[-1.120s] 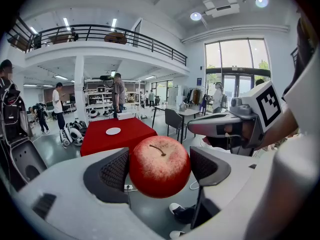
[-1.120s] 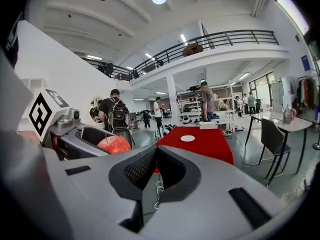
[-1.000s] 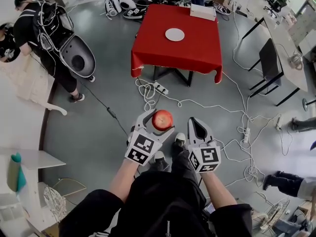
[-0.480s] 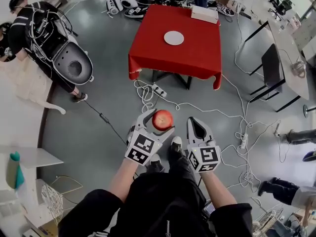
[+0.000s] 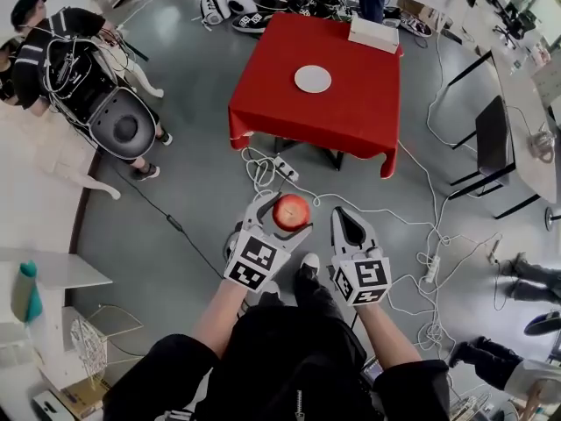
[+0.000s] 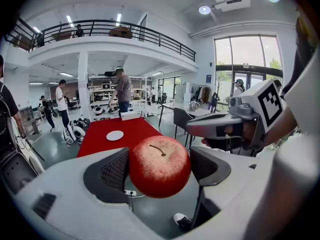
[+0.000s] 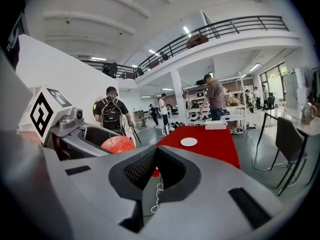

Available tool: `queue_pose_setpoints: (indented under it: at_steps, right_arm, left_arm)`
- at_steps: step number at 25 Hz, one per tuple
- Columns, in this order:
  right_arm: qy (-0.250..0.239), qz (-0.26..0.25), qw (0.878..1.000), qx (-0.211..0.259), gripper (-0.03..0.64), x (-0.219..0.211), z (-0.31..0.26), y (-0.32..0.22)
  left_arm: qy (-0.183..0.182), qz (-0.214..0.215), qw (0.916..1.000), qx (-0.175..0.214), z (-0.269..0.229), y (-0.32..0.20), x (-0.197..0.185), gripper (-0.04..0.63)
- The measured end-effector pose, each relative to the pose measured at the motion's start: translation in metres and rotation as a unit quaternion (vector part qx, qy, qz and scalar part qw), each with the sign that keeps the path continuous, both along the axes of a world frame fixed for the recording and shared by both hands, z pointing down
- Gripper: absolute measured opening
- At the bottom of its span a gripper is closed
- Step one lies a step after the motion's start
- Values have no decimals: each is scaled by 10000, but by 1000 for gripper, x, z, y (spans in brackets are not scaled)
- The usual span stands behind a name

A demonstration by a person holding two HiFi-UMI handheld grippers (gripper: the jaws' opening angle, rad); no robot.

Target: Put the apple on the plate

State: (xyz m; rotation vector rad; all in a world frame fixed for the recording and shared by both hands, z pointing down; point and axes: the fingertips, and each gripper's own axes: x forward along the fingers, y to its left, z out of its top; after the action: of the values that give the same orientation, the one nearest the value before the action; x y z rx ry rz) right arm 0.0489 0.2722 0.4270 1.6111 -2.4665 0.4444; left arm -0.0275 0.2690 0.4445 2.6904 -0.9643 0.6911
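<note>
We hold the apple (image 6: 160, 166) in the left claw (image 5: 282, 216). Its two jaws press on opposite flanks and the stem points up, a grip we judge well suited to carrying, since the round fruit cannot roll out. The right claw (image 5: 351, 226) hangs just beside it on the right, with its jaws closed together on nothing. One claw is enough for this load, so we take the other to be idle and tucked out of the way.

The plate (image 5: 313, 79) lies well ahead of both claws on the red tabletop (image 5: 351, 112), with a white box (image 5: 373, 34) beyond it near the far right corner. Between the claws and the tabletop is open floor (image 5: 175, 191), crossed by loose cables (image 5: 263, 169).

We judge the task to be at the carrying stage, with the apple far from the plate. The next move calls for closing that gap, bringing the left claw over the plate and lowering it before the jaws part. The cables could trip us, and a high release could let the apple roll off.
</note>
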Motion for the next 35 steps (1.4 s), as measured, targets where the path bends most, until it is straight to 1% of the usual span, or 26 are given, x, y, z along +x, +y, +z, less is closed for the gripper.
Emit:
queue_pose_setpoints:
  at_steps: [7, 13, 18, 26, 32, 35]
  right_arm:
    - [-42, -292, 9996, 13, 11, 19, -2, -31]
    - [-130, -378, 9992, -28, 11, 30, 2, -40]
    - [-142, -422, 9990, -81, 11, 27, 6, -48]
    - [-71, -243, 9997, -32, 11, 22, -1, -80]
    - [17, -114, 9999, -79, 11, 20, 2, -117]
    - [26, -12, 9999, -102, 11, 19, 4, -144]
  left_arm:
    - [-44, -284, 9996, -7, -4, -23, 19, 380]
    - [-100, -449, 9989, -34, -1, -29, 24, 380]
    - [-69, -551, 9984, -53, 0, -39, 21, 380]
    - [25, -437, 9990, -41, -3, -70, 15, 380]
    - [72, -277, 9995, -126, 4, -111, 14, 380]
    - [72, -147, 9997, -155, 7, -139, 15, 380]
